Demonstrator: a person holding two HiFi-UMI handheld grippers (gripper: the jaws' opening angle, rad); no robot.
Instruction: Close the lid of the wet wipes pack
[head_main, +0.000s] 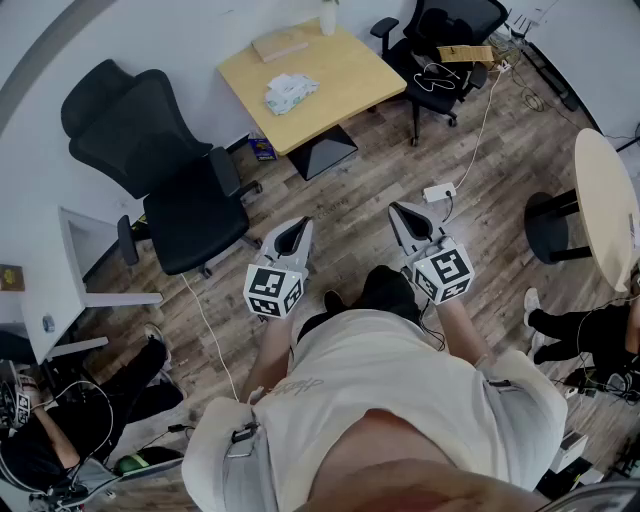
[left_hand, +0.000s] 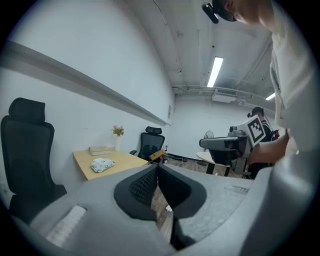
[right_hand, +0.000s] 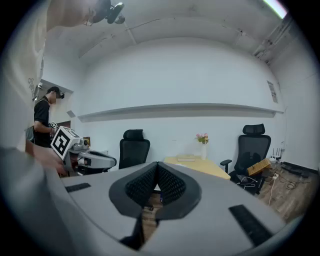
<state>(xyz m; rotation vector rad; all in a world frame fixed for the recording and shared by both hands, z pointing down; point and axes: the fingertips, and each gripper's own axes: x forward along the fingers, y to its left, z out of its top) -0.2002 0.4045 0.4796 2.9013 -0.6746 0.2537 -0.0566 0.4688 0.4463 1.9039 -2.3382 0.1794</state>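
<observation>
The wet wipes pack (head_main: 291, 92) lies on a small yellow table (head_main: 345, 75) across the room, white with a pale print. It also shows far off in the left gripper view as the pack (left_hand: 103, 164). I cannot make out its lid from here. My left gripper (head_main: 302, 223) and right gripper (head_main: 398, 209) are held side by side in front of my body over the wooden floor, well short of the table. Both are shut with nothing between the pads. In the right gripper view the pack is hidden.
A book (head_main: 280, 43) and a vase (head_main: 328, 18) sit at the table's far edge. Black office chairs stand left (head_main: 175, 165) and behind (head_main: 445, 35) the table. A round table (head_main: 610, 200) is at the right. Cables and a power adapter (head_main: 439, 191) lie on the floor. Seated people's legs (head_main: 575, 325) show at the sides.
</observation>
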